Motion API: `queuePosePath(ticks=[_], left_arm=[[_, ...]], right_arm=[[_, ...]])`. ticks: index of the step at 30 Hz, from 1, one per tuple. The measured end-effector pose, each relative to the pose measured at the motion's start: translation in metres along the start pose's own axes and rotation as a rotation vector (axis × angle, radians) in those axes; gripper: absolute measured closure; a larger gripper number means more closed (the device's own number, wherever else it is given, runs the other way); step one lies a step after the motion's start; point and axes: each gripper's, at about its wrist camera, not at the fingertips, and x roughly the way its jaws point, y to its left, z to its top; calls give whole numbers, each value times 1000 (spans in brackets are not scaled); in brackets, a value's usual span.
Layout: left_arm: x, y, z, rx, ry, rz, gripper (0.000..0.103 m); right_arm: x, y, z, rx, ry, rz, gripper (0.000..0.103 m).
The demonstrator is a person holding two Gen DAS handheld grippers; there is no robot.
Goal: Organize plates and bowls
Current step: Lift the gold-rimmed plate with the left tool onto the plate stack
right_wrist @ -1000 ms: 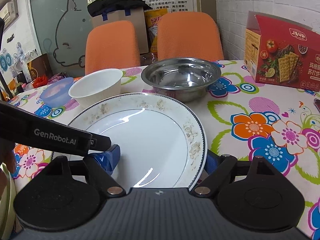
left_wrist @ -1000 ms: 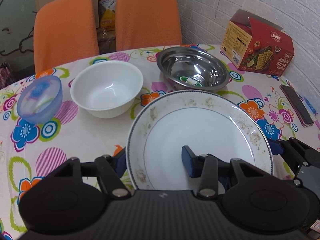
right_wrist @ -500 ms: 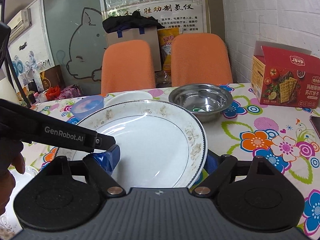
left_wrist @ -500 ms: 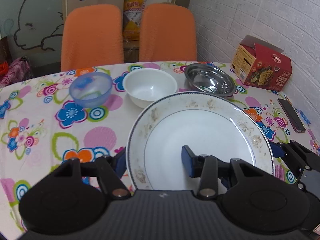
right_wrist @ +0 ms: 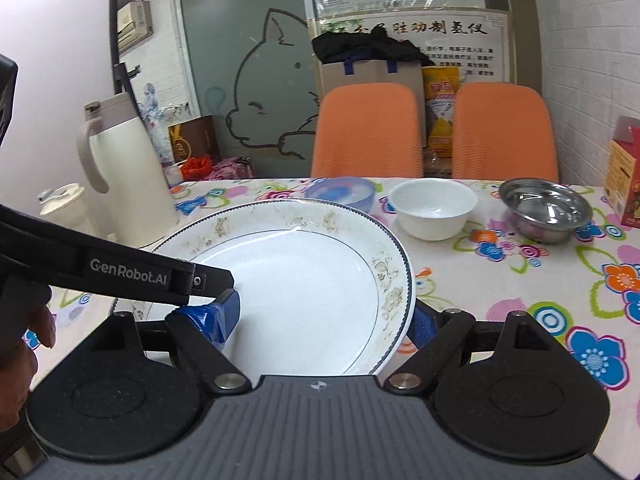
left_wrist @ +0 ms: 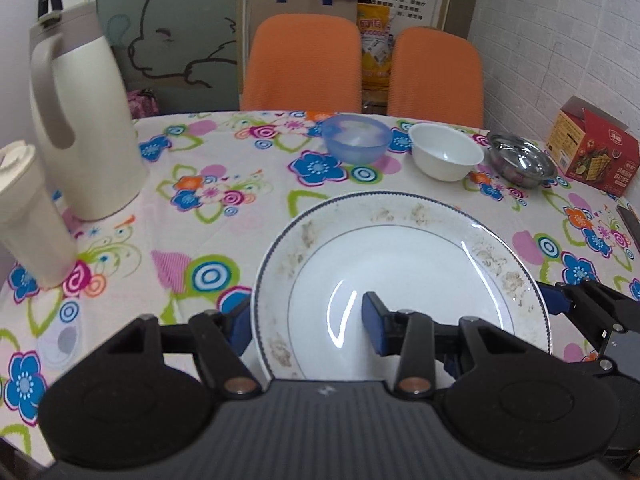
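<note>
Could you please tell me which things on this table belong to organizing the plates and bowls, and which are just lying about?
Belong to the job: plate, held by both grippers; blue bowl; white bowl; steel bowl.

Lying about: jug; cup; cracker box; phone.

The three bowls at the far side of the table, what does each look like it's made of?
Blue bowl: translucent plastic, apparently, since light passes through it.
White bowl: glossy ceramic or melamine; can't tell which.
Metal bowl: likely stainless steel, with mirror-like reflections.
</note>
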Motion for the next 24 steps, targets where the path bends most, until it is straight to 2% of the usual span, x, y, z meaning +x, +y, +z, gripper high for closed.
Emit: queuePosePath(ticks=[4,8,14,18,20,23,24], left_arm=[[2,14,-17,-28,20,1,61],[9,19,-31,-51,41,-31,61],[18,22,-42,-78,55,-84,61],[16,19,-46,-60,31,-78,61],[15,21,-47,-59,29,-89,59],[13,25,-46,-75,23,-108,54],[11,27,-45,-85,14,-117,49]], right_arm=[[6,23,-11,-10,40,46,30],[5,37,-23,-10,64,53,30],[5,41,-40,-40,74,16,30],[7,42,-47,-67,72,-15,30],[13,39,-51,-57,104,-14,30],[13,39,-54,-61,81,-7,30],[12,38,-53,-59,83,-1,30]])
